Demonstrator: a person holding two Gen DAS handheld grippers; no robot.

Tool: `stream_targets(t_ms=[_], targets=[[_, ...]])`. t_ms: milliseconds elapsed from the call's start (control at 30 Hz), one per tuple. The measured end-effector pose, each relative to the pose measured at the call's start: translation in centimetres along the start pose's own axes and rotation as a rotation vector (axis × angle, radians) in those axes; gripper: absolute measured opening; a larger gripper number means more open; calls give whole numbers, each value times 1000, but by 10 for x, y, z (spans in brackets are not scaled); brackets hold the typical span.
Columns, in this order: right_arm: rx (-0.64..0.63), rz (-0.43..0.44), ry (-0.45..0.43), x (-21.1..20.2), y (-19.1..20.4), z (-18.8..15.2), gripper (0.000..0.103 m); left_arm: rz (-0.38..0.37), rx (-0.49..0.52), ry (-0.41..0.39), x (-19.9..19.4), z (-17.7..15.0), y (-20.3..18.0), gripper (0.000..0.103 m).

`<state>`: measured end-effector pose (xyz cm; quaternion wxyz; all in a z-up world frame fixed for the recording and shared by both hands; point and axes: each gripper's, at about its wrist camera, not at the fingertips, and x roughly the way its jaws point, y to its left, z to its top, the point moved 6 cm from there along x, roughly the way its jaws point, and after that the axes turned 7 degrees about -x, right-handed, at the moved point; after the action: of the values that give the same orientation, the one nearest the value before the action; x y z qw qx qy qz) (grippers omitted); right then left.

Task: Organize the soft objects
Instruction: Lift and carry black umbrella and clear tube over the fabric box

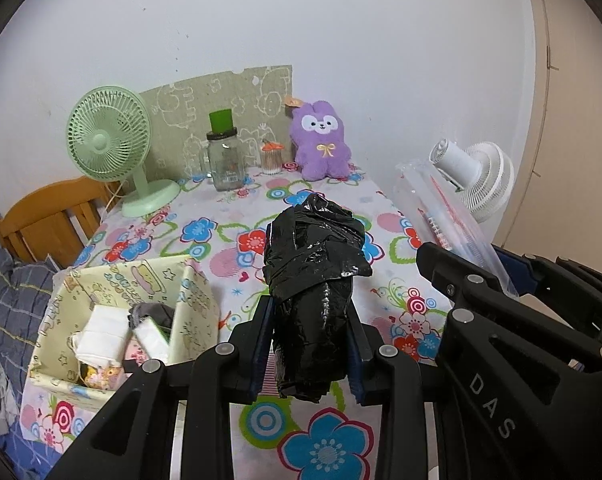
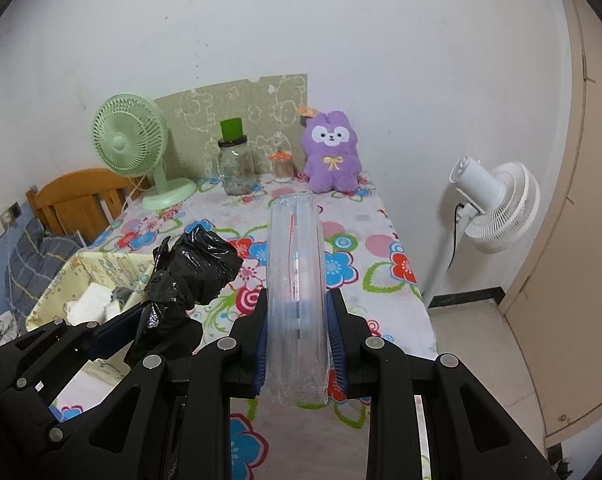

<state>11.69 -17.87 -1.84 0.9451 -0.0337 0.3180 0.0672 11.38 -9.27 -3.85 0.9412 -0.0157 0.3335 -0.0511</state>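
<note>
My left gripper (image 1: 310,312) is shut on a crumpled black plastic bag (image 1: 317,276) and holds it above the flowered table (image 1: 237,220). The bag also shows in the right wrist view (image 2: 189,276), left of my right gripper (image 2: 296,308). That gripper is shut on a clear plastic packet (image 2: 297,280) with a red line, held upright over the table; the packet also shows in the left wrist view (image 1: 445,216). A yellow patterned fabric box (image 1: 113,280) at the table's left holds white cloths (image 1: 101,336) and other soft items. A purple plush bunny (image 1: 321,140) sits at the far edge.
A green desk fan (image 1: 113,140), a glass jar with a green lid (image 1: 223,156) and a small jar of cotton swabs (image 1: 272,158) stand at the back before a patterned board. A white standing fan (image 2: 497,204) is right of the table. A wooden bed frame (image 1: 49,220) is at left.
</note>
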Motion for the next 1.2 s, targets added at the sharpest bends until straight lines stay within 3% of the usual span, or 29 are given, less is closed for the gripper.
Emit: stream_targets(t_ms=[500,1200], targets=[[-34,30,-33,-12,33,16,29,24,4,-45,-21,10,26,32],[-69,90,-31,6,95,33,29,55,-28,-50,-19,16,88,32]])
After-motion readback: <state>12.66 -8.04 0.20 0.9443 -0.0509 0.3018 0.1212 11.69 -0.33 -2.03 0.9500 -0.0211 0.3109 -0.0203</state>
